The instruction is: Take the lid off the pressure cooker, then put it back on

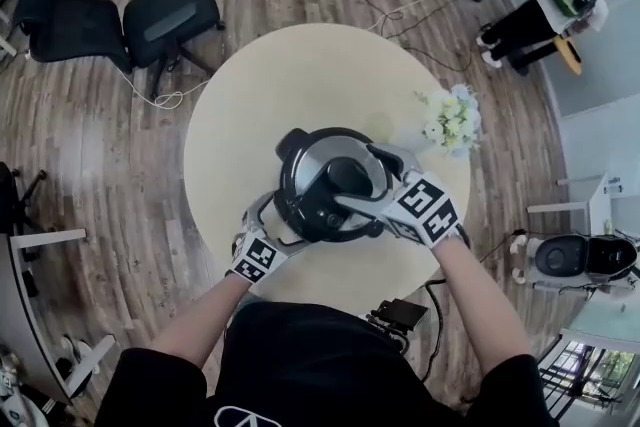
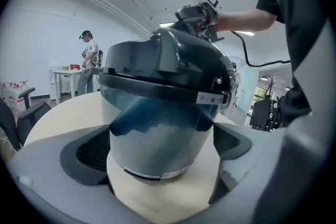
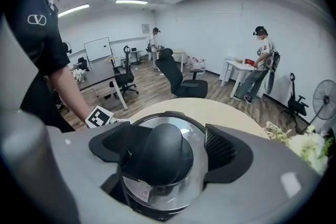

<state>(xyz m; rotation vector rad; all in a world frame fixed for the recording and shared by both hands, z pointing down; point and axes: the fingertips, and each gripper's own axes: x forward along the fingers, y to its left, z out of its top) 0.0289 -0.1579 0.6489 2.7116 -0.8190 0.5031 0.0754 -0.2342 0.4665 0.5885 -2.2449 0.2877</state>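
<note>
Round table (image 1: 230,115) on a wood floor (image 1: 90,135) carried the cooker (image 1: 290,207) in the head view, its lid (image 1: 322,153) on. In the left gripper view, my left gripper (image 2: 160,152) clamped the cooker's body. In the right gripper view, my right gripper (image 3: 168,147) stood open astride the lid's knob (image 3: 163,157), one pad clear of it.
</note>
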